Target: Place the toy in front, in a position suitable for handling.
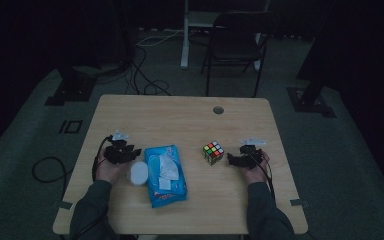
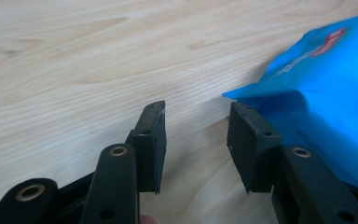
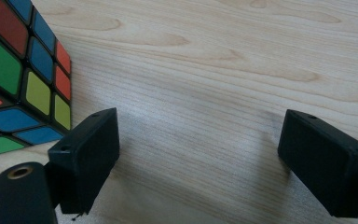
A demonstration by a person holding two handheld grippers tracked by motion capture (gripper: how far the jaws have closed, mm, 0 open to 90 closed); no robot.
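I see the wooden tabletop point(image 1: 180, 115) spread below me, its long axis running side to side in the high view. On it, left of centre, lies the blue wipes pack point(image 1: 165, 175); its long axis runs from the person's edge toward the far edge, leaning a little leftward at the far end. Its white flap faces up. In the left gripper view one corner of the pack point(image 2: 326, 93) points in toward the gap between my jaws, with the right jaw just in front of the blue film; I cannot tell whether it touches. A white round lid point(image 1: 139, 173) sits against the pack's left side, near the person's left hand point(image 1: 109, 170).

The puzzle cube point(image 1: 213, 152) stands right of centre, well apart from the pack, turned so a corner edge faces the person. In the right gripper view the cube point(image 3: 23, 79) sits at the left, just beside the left jaw.

My left gripper point(image 1: 125, 152) rests low on the tabletop beside the pack's far left corner, jaws parted and holding nothing. My right gripper point(image 1: 237, 161) lies just right of the cube, jaws spread wide, released, with bare wood between them.
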